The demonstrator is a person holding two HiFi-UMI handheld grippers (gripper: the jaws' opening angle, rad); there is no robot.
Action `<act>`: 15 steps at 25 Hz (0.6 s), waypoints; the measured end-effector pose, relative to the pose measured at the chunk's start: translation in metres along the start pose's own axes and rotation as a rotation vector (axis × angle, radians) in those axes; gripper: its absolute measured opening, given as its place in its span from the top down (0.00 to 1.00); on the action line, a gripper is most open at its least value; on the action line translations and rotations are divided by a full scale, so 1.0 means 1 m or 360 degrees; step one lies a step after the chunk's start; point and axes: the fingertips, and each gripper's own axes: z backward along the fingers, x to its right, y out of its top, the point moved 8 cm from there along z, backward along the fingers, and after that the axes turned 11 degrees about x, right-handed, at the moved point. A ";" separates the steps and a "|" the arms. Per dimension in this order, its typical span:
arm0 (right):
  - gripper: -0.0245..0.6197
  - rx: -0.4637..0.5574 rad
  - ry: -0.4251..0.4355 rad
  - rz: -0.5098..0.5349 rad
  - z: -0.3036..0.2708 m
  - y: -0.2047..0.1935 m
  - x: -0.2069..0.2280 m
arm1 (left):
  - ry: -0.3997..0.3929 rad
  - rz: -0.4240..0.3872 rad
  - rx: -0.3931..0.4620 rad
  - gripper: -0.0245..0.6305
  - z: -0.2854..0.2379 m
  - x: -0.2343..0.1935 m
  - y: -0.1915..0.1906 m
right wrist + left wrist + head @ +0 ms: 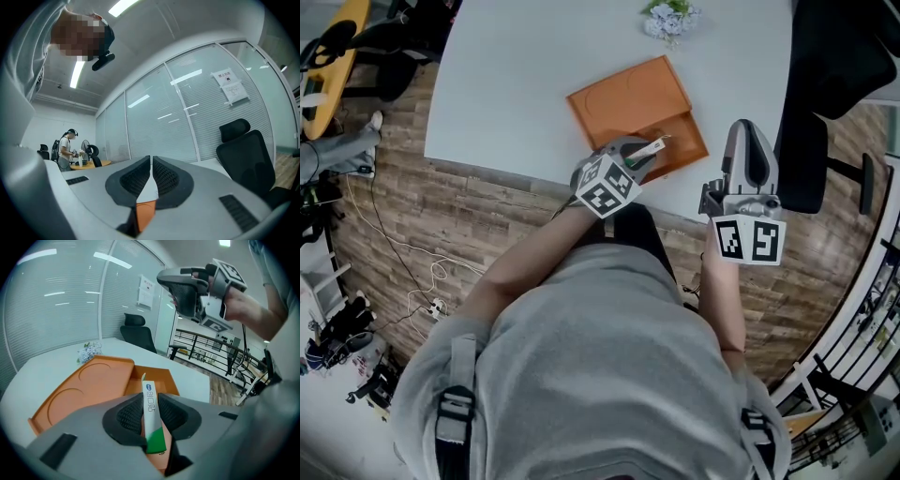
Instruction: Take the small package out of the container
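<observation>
Left gripper (151, 400): I had its jaws part-closed, pinching the packet (153, 417) by its flat sides. Packet: slim, white and green; long axis lay along the jaws, green end toward me, white end pointing out over the tray (93, 380). Right gripper (151, 164): jaws all but together, empty.

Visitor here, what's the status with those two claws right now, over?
Left gripper shut on small package, over the orange container. Right gripper shut, empty, held aside. Nothing blocking the lift.
</observation>
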 end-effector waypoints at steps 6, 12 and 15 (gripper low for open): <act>0.88 0.0050 0.0006 0.0029 -0.001 0.016 -0.008 | 0.0078 0.0038 0.0336 0.80 0.037 -0.017 0.045; 0.88 0.0117 0.0023 0.0129 -0.003 0.040 -0.017 | 0.0309 -0.0032 0.0648 0.80 0.090 -0.043 0.099; 0.88 0.0148 0.0034 0.0147 -0.003 0.051 -0.021 | 0.0425 -0.0059 0.0809 0.80 0.120 -0.054 0.125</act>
